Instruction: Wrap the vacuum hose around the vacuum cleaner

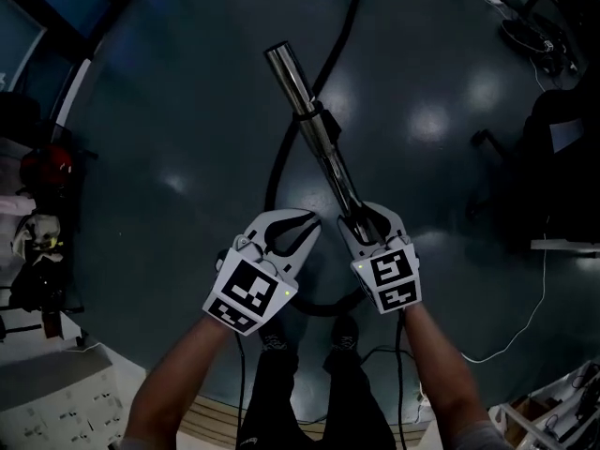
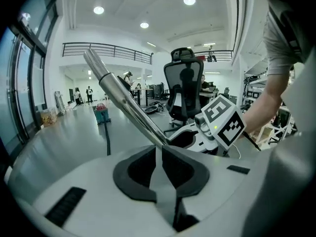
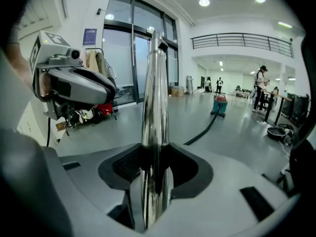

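While the head view looks steeply down, right gripper (image 1: 364, 218) clamps the lower end of the metal wand (image 1: 309, 111). Left gripper (image 1: 312, 223) sits just beside it, jaws closed on nothing. Black vacuum hose (image 1: 339, 40) loops over the dark floor (image 1: 187, 111).

Left gripper view: jaws together, empty, wand (image 2: 126, 105) slanting past the tips. Vacuum cleaner (image 2: 101, 113) stands far off.

Right gripper view: jaws pinch the wand (image 3: 155, 98), which stands upright. Vacuum cleaner (image 3: 219, 105) is well apart, and the hose (image 3: 205, 130) lies on the floor in front of it.
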A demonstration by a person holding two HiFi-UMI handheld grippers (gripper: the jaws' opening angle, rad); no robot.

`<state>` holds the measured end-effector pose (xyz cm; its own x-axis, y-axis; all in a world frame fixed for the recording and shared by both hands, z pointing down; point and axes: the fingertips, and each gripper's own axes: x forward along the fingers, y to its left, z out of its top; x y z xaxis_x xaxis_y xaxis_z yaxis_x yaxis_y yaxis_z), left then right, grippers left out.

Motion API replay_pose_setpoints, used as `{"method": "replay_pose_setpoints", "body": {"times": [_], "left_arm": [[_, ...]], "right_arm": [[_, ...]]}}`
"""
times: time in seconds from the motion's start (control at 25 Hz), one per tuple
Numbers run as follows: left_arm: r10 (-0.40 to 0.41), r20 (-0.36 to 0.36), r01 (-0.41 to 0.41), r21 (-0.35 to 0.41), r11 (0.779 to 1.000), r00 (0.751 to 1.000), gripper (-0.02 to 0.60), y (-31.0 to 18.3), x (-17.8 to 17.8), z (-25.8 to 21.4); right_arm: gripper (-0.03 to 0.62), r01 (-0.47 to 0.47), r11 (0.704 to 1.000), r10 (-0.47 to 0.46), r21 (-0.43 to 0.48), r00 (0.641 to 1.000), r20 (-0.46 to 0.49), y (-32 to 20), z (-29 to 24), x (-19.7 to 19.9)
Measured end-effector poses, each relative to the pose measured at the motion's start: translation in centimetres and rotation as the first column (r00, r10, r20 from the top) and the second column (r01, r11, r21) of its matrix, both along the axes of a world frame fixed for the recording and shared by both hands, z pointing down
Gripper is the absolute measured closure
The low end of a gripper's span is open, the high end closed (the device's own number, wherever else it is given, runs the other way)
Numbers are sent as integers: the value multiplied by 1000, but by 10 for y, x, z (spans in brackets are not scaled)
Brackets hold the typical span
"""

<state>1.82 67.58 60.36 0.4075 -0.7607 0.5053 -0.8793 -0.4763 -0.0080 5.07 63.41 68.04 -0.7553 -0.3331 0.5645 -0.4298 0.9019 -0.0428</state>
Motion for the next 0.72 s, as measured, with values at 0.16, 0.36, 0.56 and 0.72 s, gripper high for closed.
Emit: {"method": "replay_pose_setpoints", "body": {"times": [0.16, 0.36, 0.56, 0.72], "left_arm": [[-27, 34, 25, 57, 998, 999, 534, 0, -2, -90], [-68, 83, 58, 117, 991, 994, 534, 8, 12, -190], [-146, 112, 122, 197, 973, 983, 534, 8, 20, -283], [-147, 158, 104, 252, 962, 976, 534, 29, 42, -339]], "right_arm": [[421, 65, 997, -66, 42, 998, 21, 2, -85, -11], [421, 147, 985, -152, 86, 987, 59, 8, -181, -16], [421, 223, 964, -238, 147, 966, 98, 11, -266, -13], [421, 252, 954, -270, 166, 958, 98, 34, -312, -4]]}}
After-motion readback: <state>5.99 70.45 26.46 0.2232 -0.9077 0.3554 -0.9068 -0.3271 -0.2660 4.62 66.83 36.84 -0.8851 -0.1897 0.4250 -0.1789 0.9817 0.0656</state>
